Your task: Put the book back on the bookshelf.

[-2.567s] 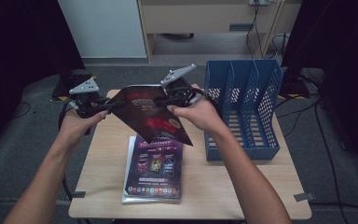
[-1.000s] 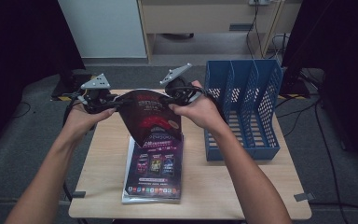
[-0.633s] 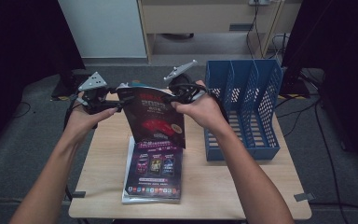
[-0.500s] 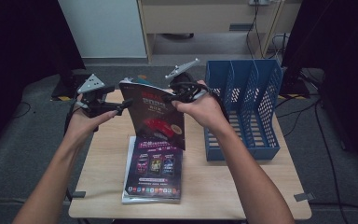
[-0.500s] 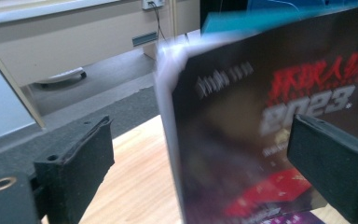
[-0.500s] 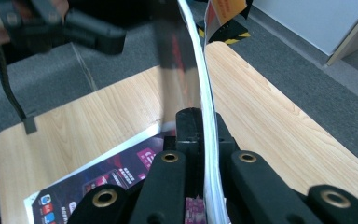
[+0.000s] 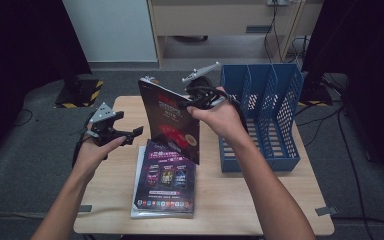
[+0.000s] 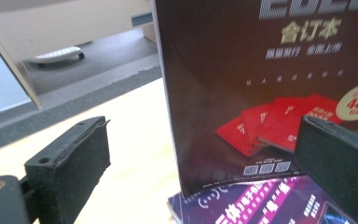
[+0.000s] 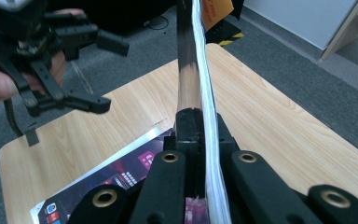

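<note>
- In the high view, the tabletop (image 7: 260, 210) takes the lower middle of the frame, with the floor around it.
- A stack of magazines (image 7: 166, 182) lies flat on the tabletop, lower centre of the frame.
- The magazine (image 7: 172, 120) I hold stands upright above the stack's far end, at the frame's centre.
- My right gripper (image 7: 200, 92) sits at that magazine's upper right edge, just right of centre.
- My left gripper (image 7: 111, 129) hangs left of the upright magazine, apart from it, over the tabletop's left edge.
- The file rack (image 7: 260, 115) stands on the tabletop's right side, right of my right hand (image 7: 220, 115).
- A cabinet (image 7: 220, 20) stands behind the tabletop, along the frame's top.
</note>
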Demonstrator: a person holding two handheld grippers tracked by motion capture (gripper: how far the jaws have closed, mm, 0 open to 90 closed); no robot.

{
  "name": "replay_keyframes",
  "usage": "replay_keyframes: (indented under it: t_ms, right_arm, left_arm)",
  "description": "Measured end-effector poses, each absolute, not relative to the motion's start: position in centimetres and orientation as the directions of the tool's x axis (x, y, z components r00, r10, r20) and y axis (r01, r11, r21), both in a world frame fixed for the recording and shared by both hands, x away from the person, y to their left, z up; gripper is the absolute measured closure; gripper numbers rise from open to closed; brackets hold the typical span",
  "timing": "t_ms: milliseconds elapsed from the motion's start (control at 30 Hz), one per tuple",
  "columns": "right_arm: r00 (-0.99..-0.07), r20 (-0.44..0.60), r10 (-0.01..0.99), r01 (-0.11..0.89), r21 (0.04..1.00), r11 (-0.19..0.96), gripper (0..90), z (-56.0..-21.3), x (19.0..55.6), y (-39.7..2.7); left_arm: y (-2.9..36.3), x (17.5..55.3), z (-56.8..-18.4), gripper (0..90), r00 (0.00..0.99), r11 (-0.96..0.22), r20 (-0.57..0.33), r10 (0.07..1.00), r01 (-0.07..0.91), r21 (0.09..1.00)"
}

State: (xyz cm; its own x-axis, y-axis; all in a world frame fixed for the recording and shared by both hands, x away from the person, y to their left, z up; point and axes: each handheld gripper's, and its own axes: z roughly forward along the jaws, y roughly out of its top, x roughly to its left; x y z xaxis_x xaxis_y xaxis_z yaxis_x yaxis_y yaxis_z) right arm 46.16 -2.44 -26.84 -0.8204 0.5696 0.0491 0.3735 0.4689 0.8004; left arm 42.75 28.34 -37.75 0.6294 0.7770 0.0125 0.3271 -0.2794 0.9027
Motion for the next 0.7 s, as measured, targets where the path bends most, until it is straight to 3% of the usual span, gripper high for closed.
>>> replay_keyframes:
  t_ms: [700]
  right_arm:
    - [-0.780,0.080,0.621,0.399,0.827,0.395,87.2,-26.2,46.2,-4.6]
  left_arm:
    - [27.7,41.3,-44.6,4.5,0.618,-0.351,0.050,0.784,0.375,0.858]
